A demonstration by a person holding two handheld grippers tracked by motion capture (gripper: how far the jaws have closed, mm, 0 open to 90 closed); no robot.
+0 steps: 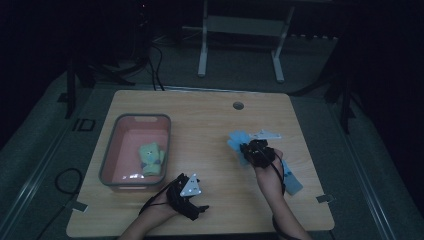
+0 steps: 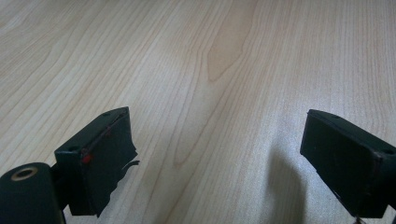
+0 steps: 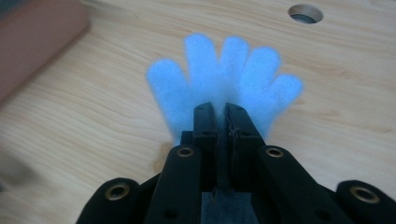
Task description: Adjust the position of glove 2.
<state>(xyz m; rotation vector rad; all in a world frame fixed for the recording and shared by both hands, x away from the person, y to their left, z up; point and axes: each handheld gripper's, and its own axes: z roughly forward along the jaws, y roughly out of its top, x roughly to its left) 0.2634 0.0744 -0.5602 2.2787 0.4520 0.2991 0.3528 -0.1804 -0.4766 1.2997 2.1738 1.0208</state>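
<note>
Pale wood grain covers the table (image 1: pixel 210 120), with a dim floor and a white stand behind it. Near the table's right side, the blue glove (image 3: pixel 224 79) is pinched at its cuff by the right gripper (image 3: pixel 226 112), whose jaws are pressed together on the fabric; the five fuzzy fingers fan out beyond the tips, above the wood. Further left sits the pink bin (image 1: pixel 111 150) with its grey rim. Inside it lies a yellow-green glove (image 1: pixel 151 157), towards the bin's right wall. Just in front of the bin, the left gripper (image 2: pixel 219 154) hangs over bare wood, jaws wide apart with nothing between them.
</note>
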